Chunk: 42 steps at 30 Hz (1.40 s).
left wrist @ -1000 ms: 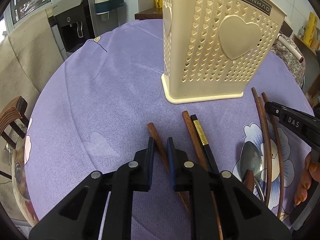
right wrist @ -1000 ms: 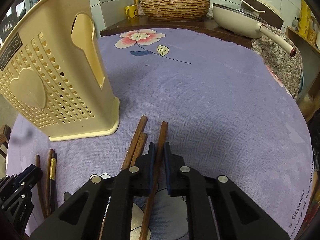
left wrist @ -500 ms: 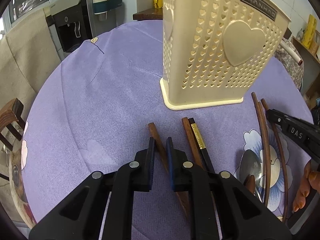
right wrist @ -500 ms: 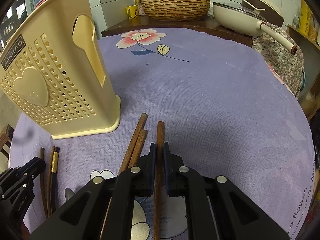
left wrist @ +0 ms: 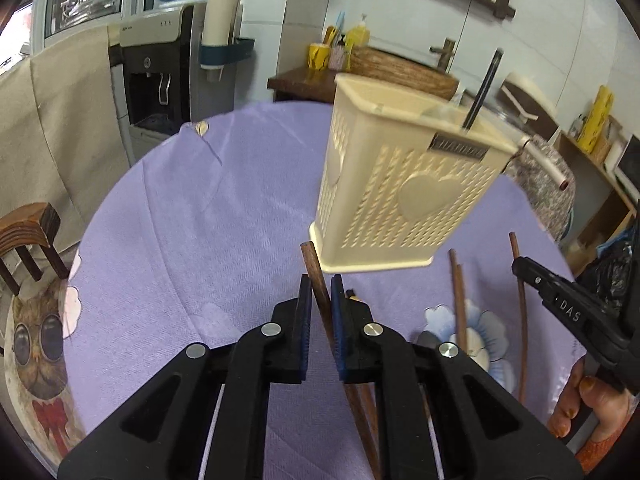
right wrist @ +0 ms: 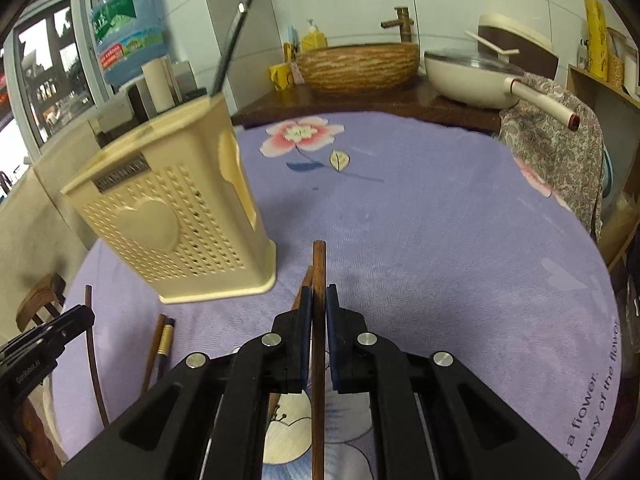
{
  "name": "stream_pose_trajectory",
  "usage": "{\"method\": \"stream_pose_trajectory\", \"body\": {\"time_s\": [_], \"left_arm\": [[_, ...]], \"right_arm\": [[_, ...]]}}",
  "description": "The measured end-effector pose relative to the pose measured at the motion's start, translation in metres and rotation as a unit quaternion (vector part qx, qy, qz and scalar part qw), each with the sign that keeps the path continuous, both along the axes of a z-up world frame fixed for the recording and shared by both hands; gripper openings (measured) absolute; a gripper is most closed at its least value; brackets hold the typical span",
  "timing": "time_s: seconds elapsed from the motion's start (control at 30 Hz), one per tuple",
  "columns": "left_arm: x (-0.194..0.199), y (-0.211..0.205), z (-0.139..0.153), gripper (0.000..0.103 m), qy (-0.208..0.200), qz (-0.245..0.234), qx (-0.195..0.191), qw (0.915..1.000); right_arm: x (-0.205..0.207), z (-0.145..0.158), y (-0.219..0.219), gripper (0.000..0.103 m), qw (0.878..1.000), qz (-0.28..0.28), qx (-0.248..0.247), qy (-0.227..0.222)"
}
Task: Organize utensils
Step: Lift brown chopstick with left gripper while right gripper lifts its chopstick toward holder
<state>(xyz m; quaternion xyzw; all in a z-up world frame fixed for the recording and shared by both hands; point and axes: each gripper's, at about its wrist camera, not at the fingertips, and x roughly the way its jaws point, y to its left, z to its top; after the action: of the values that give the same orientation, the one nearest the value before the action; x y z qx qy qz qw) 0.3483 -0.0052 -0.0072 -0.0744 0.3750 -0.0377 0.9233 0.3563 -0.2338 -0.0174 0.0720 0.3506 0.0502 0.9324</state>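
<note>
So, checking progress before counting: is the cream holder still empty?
Not empty: one dark chopstick stands in the cream holder, its upper end poking above the rim. Anything else inside: cannot tell.

Table covering: purple floral tablecloth (right wrist: 440,220).
Behind table: woven basin (right wrist: 357,66), white pan (right wrist: 472,76) on dark counter.
Left side: water dispenser (left wrist: 160,76), wooden chair (left wrist: 28,236).

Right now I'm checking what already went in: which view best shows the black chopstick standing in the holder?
The right wrist view: the black chopstick rises long and unobstructed above the holder. The left wrist view shows it shorter, farther away.
</note>
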Motion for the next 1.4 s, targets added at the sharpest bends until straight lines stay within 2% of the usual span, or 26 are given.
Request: {"method": "stream_pose_trajectory", "body": {"time_s": [0.2,0.6,0.8,1.0,1.4], "left_arm": [[-0.024,0.002,0.042,0.007,-0.058,-0.010,-0.003,0.9983],[-0.050,0.011,0.080,0.007,-0.099,-0.019,-0.014,0.9948],[-0.062,0.015,0.103,0.007,-0.129,-0.020,-0.008,0.9914],[-0.066,0.021,0.126,0.007,-0.153,-0.019,-0.001,0.9880],[-0.047,0.015,0.137,0.007,-0.154,-0.029,0.009,0.9876]], "right_arm": [[-0.030,0.039,-0.004,0.007,0.998,0.016,0.010,-0.055],[-0.074,0.089,-0.005,0.007,0.990,0.060,0.004,-0.126],[-0.078,0.102,-0.010,0.007,0.989,0.073,0.010,-0.130],[-0.082,0.118,-0.004,0.007,0.986,0.078,-0.007,-0.147],[-0.071,0.129,0.006,0.007,0.985,0.094,-0.012,-0.143]]}}
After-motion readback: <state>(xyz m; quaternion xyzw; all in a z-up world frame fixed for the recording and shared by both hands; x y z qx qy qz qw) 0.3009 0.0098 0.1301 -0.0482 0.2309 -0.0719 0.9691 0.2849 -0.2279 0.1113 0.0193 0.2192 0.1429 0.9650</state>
